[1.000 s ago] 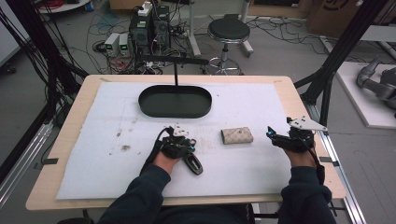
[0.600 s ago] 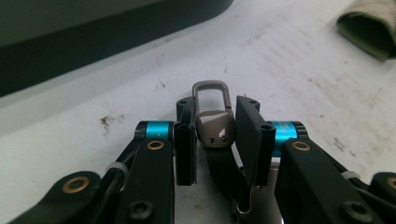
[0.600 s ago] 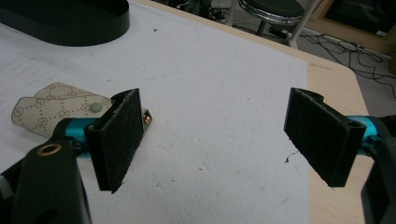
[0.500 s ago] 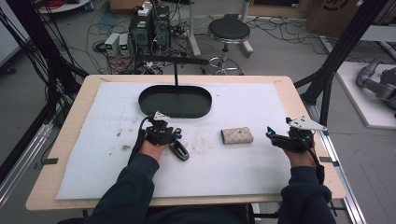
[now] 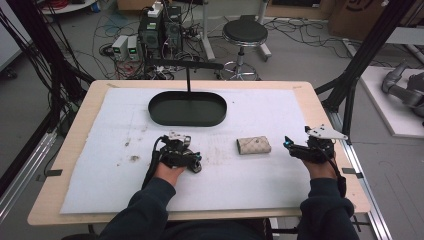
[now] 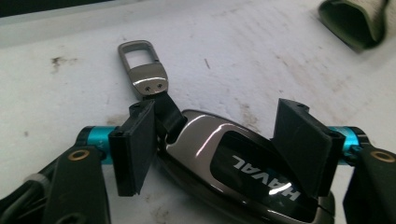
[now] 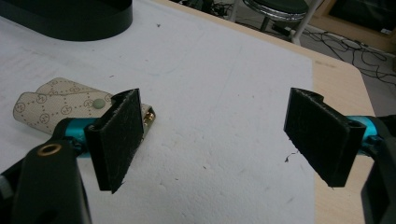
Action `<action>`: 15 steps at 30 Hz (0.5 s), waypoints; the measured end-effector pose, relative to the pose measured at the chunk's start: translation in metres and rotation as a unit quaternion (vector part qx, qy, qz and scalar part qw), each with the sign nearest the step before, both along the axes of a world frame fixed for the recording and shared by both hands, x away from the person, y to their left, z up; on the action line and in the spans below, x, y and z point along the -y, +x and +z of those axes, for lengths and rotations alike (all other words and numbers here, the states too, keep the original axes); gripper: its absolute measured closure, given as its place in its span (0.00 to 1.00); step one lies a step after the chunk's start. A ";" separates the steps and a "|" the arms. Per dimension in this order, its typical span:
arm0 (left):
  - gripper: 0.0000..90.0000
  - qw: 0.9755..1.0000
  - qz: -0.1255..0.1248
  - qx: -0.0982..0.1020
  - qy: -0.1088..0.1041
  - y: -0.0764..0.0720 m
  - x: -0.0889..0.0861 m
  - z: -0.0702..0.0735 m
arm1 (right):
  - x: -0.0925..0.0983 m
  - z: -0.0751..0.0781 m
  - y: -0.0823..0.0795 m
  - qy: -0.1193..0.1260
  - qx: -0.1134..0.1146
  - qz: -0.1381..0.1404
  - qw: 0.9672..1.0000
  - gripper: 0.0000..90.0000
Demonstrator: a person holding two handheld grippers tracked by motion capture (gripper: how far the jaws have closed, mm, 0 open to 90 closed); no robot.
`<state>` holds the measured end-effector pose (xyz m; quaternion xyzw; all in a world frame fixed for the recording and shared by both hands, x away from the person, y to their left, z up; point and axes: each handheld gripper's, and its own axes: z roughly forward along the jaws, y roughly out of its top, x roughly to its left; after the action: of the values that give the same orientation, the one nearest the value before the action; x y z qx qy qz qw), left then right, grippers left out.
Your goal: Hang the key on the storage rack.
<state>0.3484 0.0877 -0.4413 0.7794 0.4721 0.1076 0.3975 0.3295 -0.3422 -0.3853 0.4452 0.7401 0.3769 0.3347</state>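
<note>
Left gripper (image 6: 219, 149) jaws just opening around HAVAL car key (image 6: 233, 172), lettering legible in left gripper view, right gripper (image 7: 215, 140) released near patterned key pouch (image 7: 60, 105), black tray (image 5: 187, 108) beyond pouch bearing an upright post.

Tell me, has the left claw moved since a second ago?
Yes. In the high view the left claw has shifted left and up-frame, toward the black tray and away from the patterned pouch. Its jaws have just been opening, the key fob between them.
</note>
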 end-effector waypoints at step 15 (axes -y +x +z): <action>0.36 1.000 -0.026 -0.002 0.012 -0.001 -0.012 0.005 | -0.001 -0.001 0.001 -0.001 -0.004 0.002 1.000 0.23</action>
<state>0.3470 0.0992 -0.4361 0.7963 0.4514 0.1013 0.3897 0.3302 -0.3415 -0.3861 0.4451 0.7425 0.3749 0.3316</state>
